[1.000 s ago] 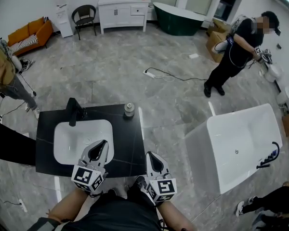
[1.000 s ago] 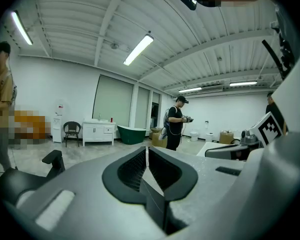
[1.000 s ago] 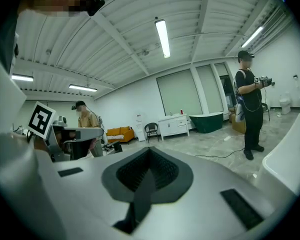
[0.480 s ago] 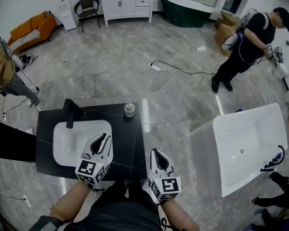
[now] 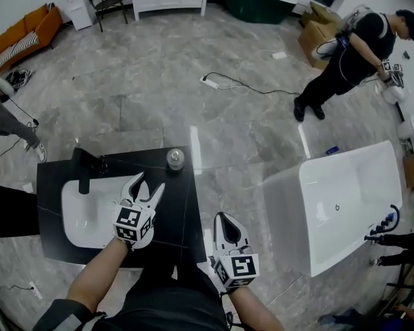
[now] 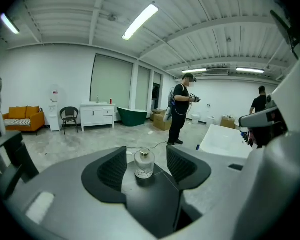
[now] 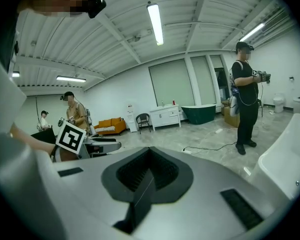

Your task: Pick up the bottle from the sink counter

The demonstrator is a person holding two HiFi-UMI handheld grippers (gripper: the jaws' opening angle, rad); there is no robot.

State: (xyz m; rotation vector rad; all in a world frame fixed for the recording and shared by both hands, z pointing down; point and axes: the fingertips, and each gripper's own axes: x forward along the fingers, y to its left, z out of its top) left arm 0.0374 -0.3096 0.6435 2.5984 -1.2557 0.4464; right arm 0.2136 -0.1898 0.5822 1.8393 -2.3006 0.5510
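Since the earlier frames, the left hand-held gripper [image 5: 149,184] has advanced from the front of the basin [image 5: 83,216] across the black worktop [image 5: 176,209] toward the bottle [image 5: 175,158]. Its jaws, previously together, are now opening.

Layout, left to right:
- A black faucet [image 5: 83,174] stands at the rear left of the white basin, which is set into the worktop.
- The left hand-held gripper is over the basin's right rim and is released. In the left gripper view the bottle lines up between the two pads but lies ahead of them, untouched.
- The bottle, clear glass with a metallic cap, stands upright near the worktop's rear right corner.
- The right hand-held gripper [image 5: 224,219] is just off the worktop's front right corner. Its jaws are clenched together with nothing between them.
- A white bathtub [image 5: 286,209] stands on the floor, well apart to the right.
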